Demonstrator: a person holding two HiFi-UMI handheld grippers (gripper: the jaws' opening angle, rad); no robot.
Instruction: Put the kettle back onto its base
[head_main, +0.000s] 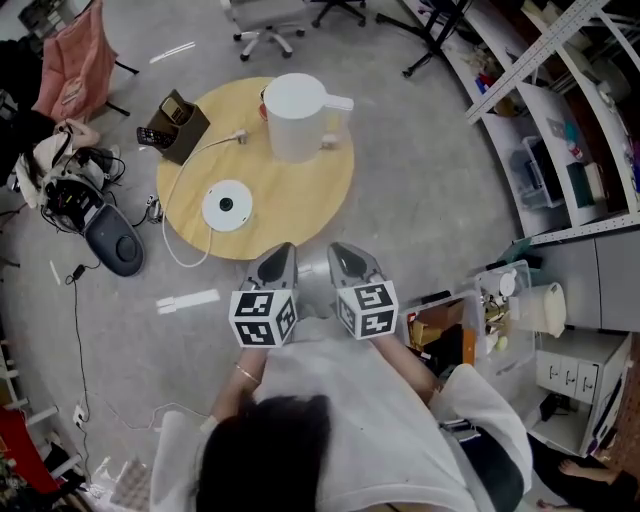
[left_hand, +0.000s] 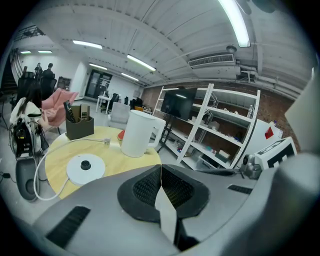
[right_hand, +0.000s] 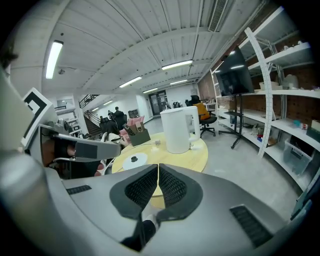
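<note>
Well ahead of right gripper (head_main: 345, 255), kettle (head_main: 297, 115) upright

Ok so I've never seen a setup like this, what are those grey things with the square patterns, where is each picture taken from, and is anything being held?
There is no robot here. A person holds a hand tool in each hand, each ending in tongs; the patterned cubes are part of the tools. The head view looks down from a camera on the person's head: left tongs, right tongs. The other two views come from cameras riding on each tool, looking along its tongs. On the round wooden table stand a white kettle, its round white base, apart from the kettle, and a dark box. Both tongs are shut and hold nothing.
</note>
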